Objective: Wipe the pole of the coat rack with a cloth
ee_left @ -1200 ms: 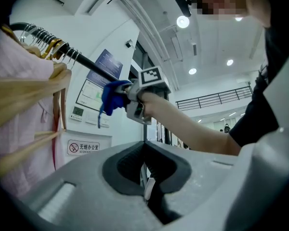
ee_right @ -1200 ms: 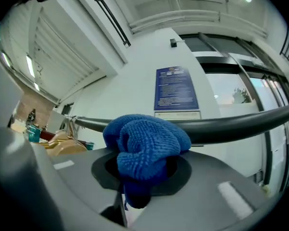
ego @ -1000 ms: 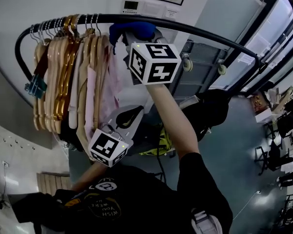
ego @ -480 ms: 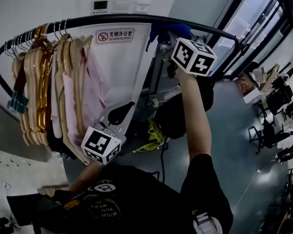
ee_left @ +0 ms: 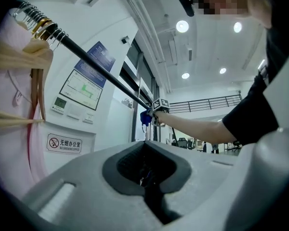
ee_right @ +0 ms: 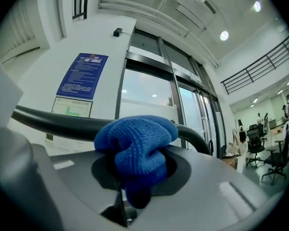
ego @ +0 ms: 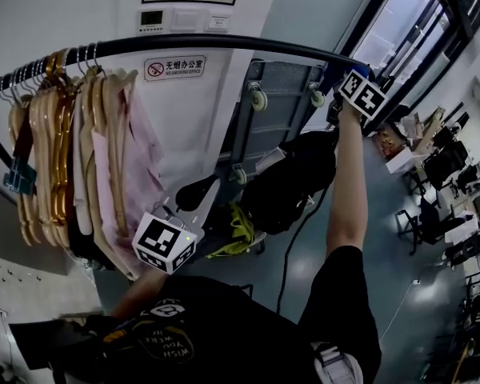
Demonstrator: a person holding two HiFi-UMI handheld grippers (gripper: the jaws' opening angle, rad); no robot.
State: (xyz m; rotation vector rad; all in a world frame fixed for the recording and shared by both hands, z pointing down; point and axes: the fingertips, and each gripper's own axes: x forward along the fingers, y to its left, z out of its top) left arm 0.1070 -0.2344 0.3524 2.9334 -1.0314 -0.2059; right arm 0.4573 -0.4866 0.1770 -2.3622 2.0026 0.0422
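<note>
The coat rack's black pole (ego: 224, 42) arches across the top of the head view. My right gripper (ego: 348, 82) is raised to the pole's far right end, where it bends down. It is shut on a blue knitted cloth (ee_right: 135, 146), which is pressed against the pole (ee_right: 53, 124) in the right gripper view. The cloth hides the right gripper (ee_right: 132, 179) fingertips. My left gripper (ego: 194, 190) hangs low below the pole, shut and holding nothing. The left gripper view shows its jaws (ee_left: 147, 177) together, with the pole (ee_left: 96, 64) and cloth (ee_left: 145, 118) far off.
Several wooden hangers and pink garments (ego: 72, 150) crowd the pole's left end. A no-smoking sign (ego: 174, 68) is on the white wall behind. A metal trolley with wheels (ego: 260, 98) and a black bag (ego: 292, 182) stand under the pole. Office chairs (ego: 448, 166) sit at the right.
My right gripper has slid the blue cloth rightwards along the pole, from near its middle to the right end bend. The left gripper has stayed low.
</note>
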